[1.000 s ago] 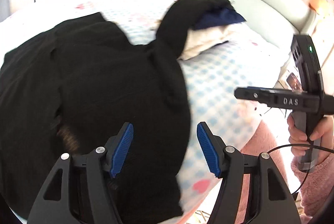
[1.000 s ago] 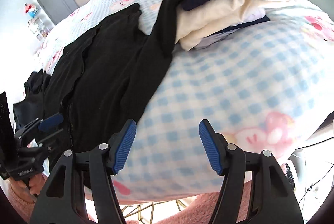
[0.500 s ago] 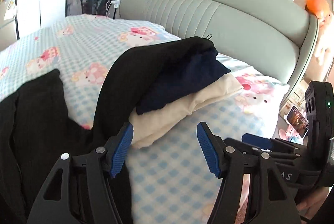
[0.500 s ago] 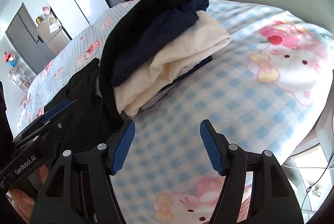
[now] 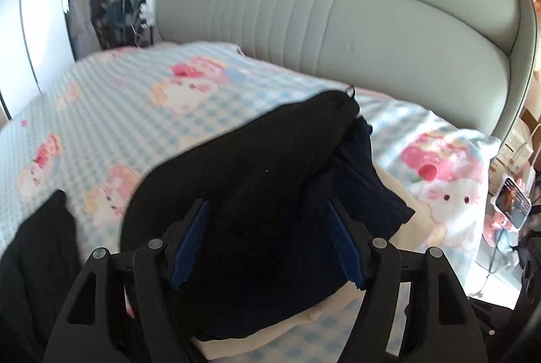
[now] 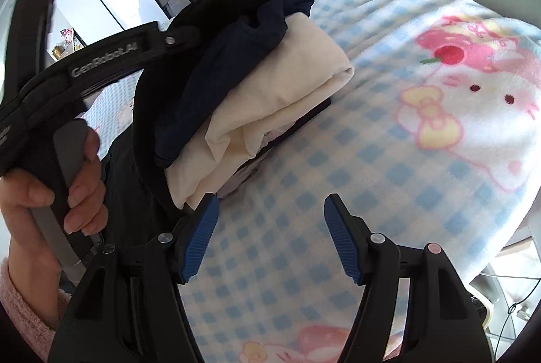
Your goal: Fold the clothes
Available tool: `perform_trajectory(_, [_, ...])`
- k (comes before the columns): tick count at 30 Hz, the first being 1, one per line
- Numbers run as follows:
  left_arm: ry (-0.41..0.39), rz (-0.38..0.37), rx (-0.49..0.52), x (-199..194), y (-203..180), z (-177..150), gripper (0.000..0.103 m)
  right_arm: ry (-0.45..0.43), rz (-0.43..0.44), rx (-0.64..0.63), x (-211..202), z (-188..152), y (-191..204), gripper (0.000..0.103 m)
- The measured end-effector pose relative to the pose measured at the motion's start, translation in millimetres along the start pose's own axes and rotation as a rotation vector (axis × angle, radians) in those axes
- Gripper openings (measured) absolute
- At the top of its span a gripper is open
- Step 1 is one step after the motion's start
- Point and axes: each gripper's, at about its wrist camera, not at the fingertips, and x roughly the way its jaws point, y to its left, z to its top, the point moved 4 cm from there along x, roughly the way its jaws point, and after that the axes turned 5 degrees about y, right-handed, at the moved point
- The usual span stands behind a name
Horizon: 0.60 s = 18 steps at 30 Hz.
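Beside clothes pile point(image 6: 270, 85) — grey headboard point(image 5: 338, 24)

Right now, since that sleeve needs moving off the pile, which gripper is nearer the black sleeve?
Left. The left gripper hangs open right over the black sleeve; the right gripper sits over bare blanket, beside the stack.

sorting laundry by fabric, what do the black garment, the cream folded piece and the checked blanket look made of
Black draped garment: looks like matte knit or fleece, no sheen, soft thick edge; the weave is too blurred to settle.
Cream folded cloth: seems a smooth cotton-like jersey, with soft rounded folds.
Blue-and-white checked cartoon blanket: likely plush fleece, fuzzy surface and blurry print edges.
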Motion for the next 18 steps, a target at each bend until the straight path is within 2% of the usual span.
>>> perform_trajectory(1, [-0.004, 0.027, 0.005, 2, 1, -2, 0.053, 0.016, 0.009, 0.0, 5, -3, 3, 0.067])
perform_trajectory(2, [-0.016, 0.056, 0.003, 1, 3, -3, 0.026, 0.033, 0.016, -0.002, 11, -7, 6, 0.066])
perform_trajectory(4, [-0.06, 0.029, -0.062, -14, 13, -4, 0.019, 0.061, 0.029, -0.01, 19, -14, 13, 0.066])
perform_trajectory(6, [-0.12, 0.016, -0.131, -37, 25, -6, 0.016, 0.077, 0.034, -0.022, 23, -21, 20, 0.066])
perform_trajectory(9, [-0.221, 0.035, -0.194, -80, 40, -15, 0.015, 0.088, 0.035, -0.032, 23, -31, 30, 0.066])
perform_trajectory(12, [-0.311, 0.043, -0.273, -138, 58, -44, 0.015, 0.083, 0.049, -0.053, 17, -36, 44, 0.067])
perform_trajectory(15, [-0.404, 0.073, -0.387, -201, 81, -96, 0.015, 0.085, 0.067, -0.096, 14, -47, 67, 0.067])
perform_trajectory(18, [-0.492, 0.1, -0.57, -259, 116, -178, 0.015, 0.107, 0.087, -0.145, 17, -62, 91, 0.067])
